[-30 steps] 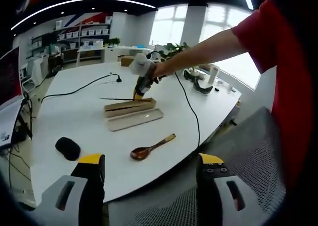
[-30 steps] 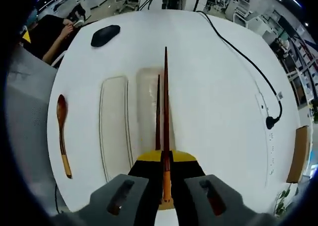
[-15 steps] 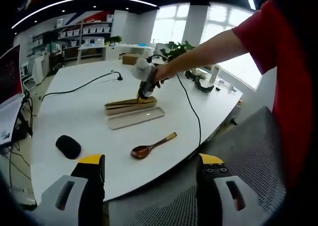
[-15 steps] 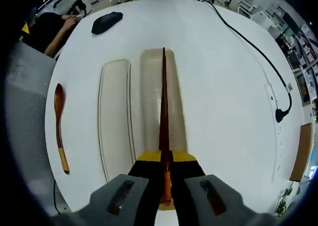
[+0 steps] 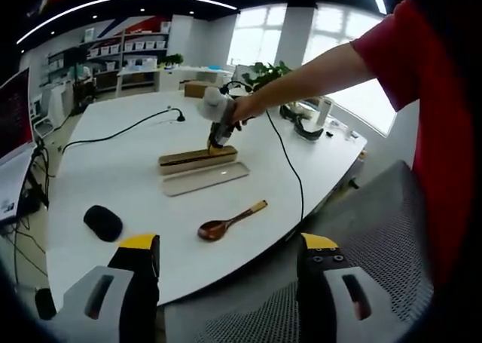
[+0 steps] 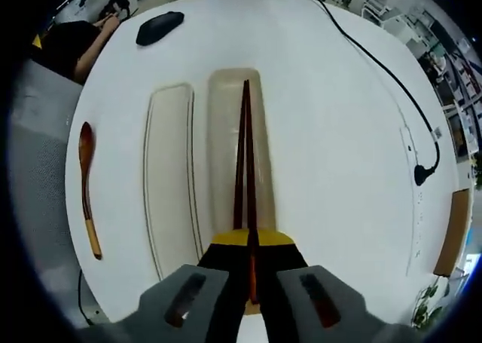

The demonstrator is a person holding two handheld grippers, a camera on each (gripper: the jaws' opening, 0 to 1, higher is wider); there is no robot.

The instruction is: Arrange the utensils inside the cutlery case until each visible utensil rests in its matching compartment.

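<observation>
Two dark wooden chopsticks [image 6: 245, 154] lie lengthwise in the right trough of the beige cutlery case [image 6: 222, 132], their tips slightly spread. My right gripper [image 6: 251, 241] is shut on their near ends, low over the case's near end. In the left gripper view this gripper [image 5: 218, 132] sits at the case [image 5: 197, 160], held by a person's arm. The second long beige tray [image 6: 169, 177] lies beside it with nothing in it. A wooden spoon [image 6: 86, 192] rests on the table left of the trays, also seen as the spoon [image 5: 230, 222]. My left gripper [image 5: 230, 245] hangs open near the table's edge.
A black oval object [image 6: 158, 28] lies beyond the trays, also seen as the black object [image 5: 102, 224]. A black cable [image 6: 376, 71] runs across the white table [image 6: 331, 169] at right. A cardboard box [image 6: 452, 230] stands at the far right edge. A grey mesh chair [image 5: 376, 237] is close by.
The right gripper has lowered the chopsticks from above the case down into its trough, and their tips have spread a little. The left gripper has stayed put.
</observation>
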